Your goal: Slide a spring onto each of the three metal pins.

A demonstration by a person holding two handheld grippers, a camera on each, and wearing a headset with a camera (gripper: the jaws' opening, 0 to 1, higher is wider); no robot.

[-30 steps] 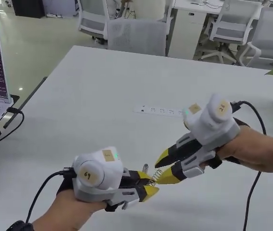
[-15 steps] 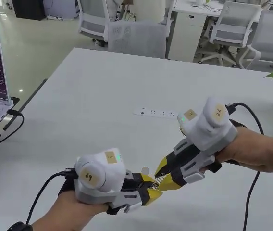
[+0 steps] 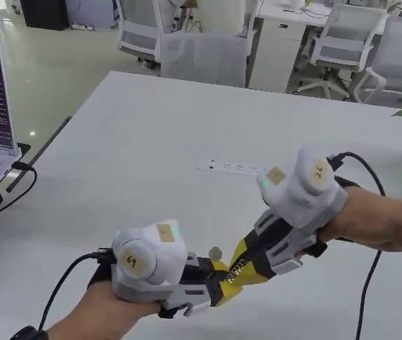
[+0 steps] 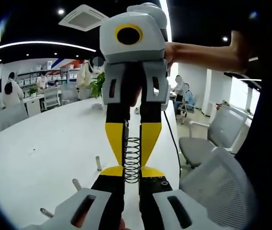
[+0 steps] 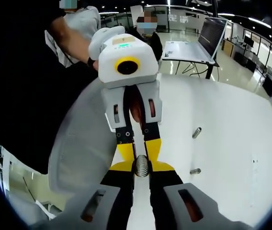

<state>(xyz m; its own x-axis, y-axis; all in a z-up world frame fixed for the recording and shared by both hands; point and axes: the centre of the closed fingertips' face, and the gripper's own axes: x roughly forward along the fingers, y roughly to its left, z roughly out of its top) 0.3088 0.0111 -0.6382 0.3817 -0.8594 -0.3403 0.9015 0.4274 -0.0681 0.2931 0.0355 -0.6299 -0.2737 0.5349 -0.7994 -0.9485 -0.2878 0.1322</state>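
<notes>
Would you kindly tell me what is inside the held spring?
Light shows between the coils of the spring in the left gripper view, so its exposed middle looks empty. Its ends are covered by the jaws of the left gripper and right gripper.

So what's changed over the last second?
The right gripper moved down and left toward the left gripper, so their tips now nearly meet. No grasp taken or released that I can see. The spring stays held between the two grippers, and the left gripper has barely shifted.
</notes>
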